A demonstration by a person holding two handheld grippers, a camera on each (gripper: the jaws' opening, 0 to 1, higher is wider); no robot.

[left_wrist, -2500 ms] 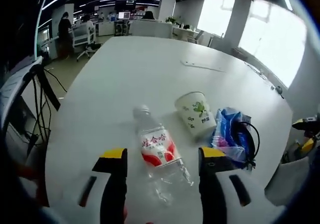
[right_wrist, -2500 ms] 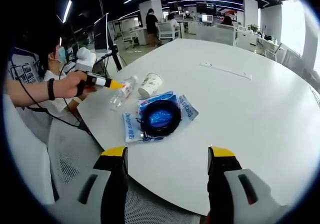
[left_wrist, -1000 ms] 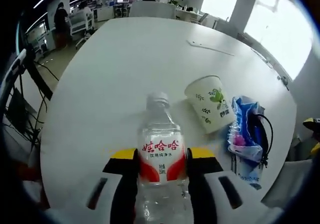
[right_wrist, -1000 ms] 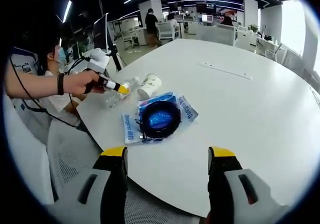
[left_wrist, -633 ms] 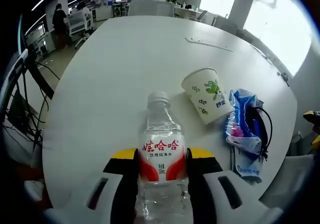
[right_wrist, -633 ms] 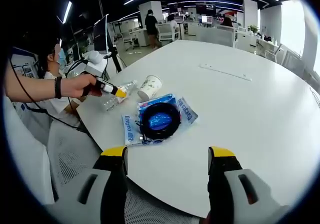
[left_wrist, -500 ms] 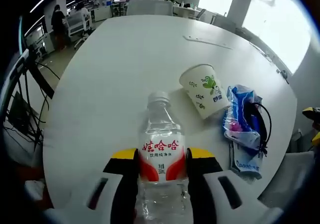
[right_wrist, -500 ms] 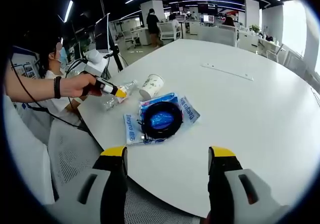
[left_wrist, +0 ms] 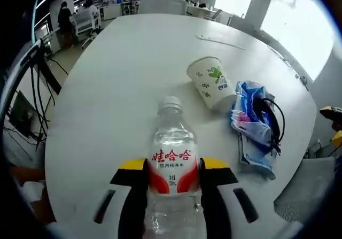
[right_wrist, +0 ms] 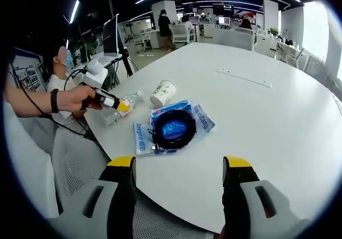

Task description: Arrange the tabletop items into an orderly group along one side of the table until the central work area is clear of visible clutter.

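Note:
A clear water bottle (left_wrist: 172, 164) with a red and white label stands between the yellow-tipped jaws of my left gripper (left_wrist: 172, 167), which is shut on it and holds it above the white table (left_wrist: 123, 73). A paper cup (left_wrist: 209, 82) lies on its side beyond it, next to a blue plastic bag (left_wrist: 251, 126) with a coiled black cable (left_wrist: 270, 122). In the right gripper view the left gripper (right_wrist: 115, 103) holds the bottle (right_wrist: 118, 109) at the table's near-left edge, left of the cup (right_wrist: 162, 93) and the bag (right_wrist: 171, 125). My right gripper (right_wrist: 179, 167) is open over the table's near edge.
A thin flat strip (right_wrist: 243, 77) lies further along the table (right_wrist: 278, 121). A person's hand and forearm (right_wrist: 48, 101) hold the left gripper. A mesh chair (right_wrist: 80, 169) stands below the table edge. Desks, chairs and people fill the office behind.
The left gripper closed on the lying bottle and lifted it upright off the table, then drew back a little towards the near edge. The right gripper stayed put.

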